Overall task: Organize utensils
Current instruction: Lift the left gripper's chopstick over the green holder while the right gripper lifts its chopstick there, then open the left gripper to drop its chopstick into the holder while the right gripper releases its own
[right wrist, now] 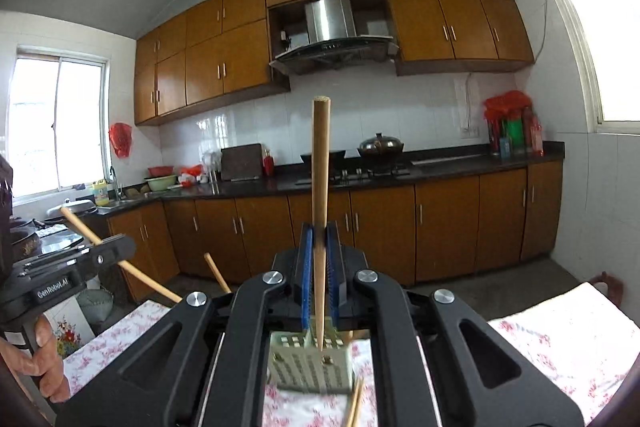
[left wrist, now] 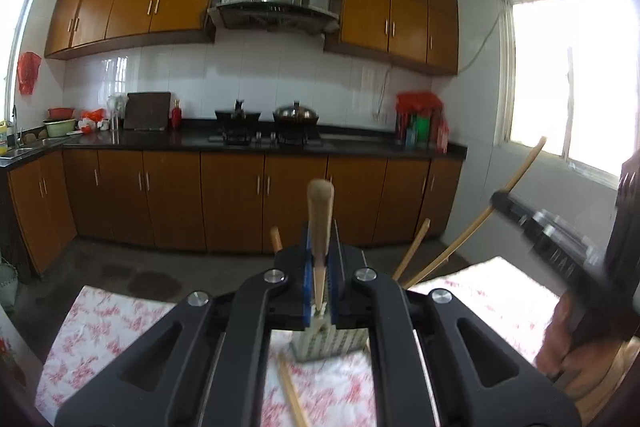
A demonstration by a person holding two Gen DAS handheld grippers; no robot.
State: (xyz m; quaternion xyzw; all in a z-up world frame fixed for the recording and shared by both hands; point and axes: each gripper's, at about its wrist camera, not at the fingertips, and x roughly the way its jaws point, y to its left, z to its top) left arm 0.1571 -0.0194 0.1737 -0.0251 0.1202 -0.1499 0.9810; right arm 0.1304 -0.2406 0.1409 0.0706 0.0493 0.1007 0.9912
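Note:
My left gripper [left wrist: 320,259] is shut on a wooden chopstick [left wrist: 320,215] held upright, its tip over a pale perforated utensil holder [left wrist: 328,345] on the flowered tablecloth. My right gripper [right wrist: 319,267] is shut on another wooden chopstick [right wrist: 320,187], its tip just above the same holder [right wrist: 312,367]. The right gripper with its chopstick shows at the right of the left wrist view [left wrist: 560,243]; the left one shows at the left of the right wrist view [right wrist: 68,275]. Other chopsticks [left wrist: 412,251] stick up from the holder. A loose chopstick [left wrist: 294,395] lies on the cloth.
The table has a pink flowered cloth [left wrist: 104,339]. Beyond it are brown kitchen cabinets [left wrist: 240,203], a black counter [left wrist: 192,141] with a stove and pots, and windows on both sides. Another loose chopstick [right wrist: 355,403] lies near the holder.

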